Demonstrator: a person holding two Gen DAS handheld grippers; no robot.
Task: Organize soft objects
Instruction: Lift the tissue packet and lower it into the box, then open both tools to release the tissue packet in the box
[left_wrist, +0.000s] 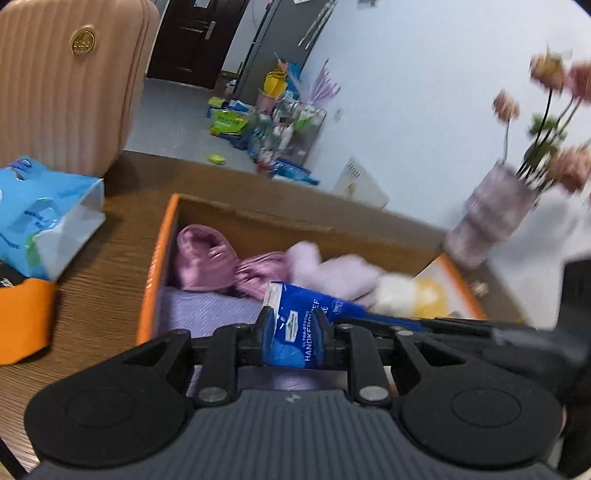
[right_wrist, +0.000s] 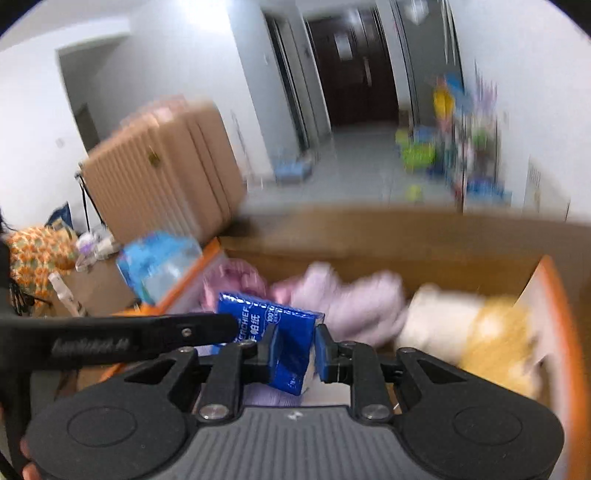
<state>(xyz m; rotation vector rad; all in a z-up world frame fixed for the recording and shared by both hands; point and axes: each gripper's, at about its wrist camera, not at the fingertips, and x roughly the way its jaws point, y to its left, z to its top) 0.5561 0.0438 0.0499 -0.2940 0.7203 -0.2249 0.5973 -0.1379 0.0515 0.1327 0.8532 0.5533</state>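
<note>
Both wrist views look down along black gripper fingers toward an open cardboard box (left_wrist: 236, 218) with orange outer sides, sitting on a wood-grain counter (left_wrist: 99, 258).

In the left wrist view, the left gripper (left_wrist: 295, 332) is clamped on one end of a blue handkerchief tissue pack (left_wrist: 295, 325) with white lettering. The pack sits tilted between the pads, over the near part of the box. Another black gripper body reaches in from the right edge toward the same pack.

In the right wrist view, the right gripper (right_wrist: 297, 349) pinches the other end of the tissue pack (right_wrist: 266, 317), its blue pads pressed against the wrapper. The left gripper's black finger (right_wrist: 147, 334) comes in from the left and meets the pack. The pack hangs between the two grippers above the box interior.

Inside the box lie soft things: a mauve satin cloth (left_wrist: 207, 258) bunched at the left, a pale pink fluffy item (left_wrist: 332, 269) in the middle, and a cream and yellow plush item (right_wrist: 480, 332) at the right. A lilac cloth (left_wrist: 207, 314) covers the box floor nearest the left gripper.

On the counter left of the box lies a light blue plastic packet (left_wrist: 44, 214), partly resting on another orange box (left_wrist: 22, 321). Behind it stands a ribbed beige suitcase (left_wrist: 70, 85). At the right of the left wrist view, a vase of pink flowers (left_wrist: 491, 214) stands by the white wall. Both views are blurred.
</note>
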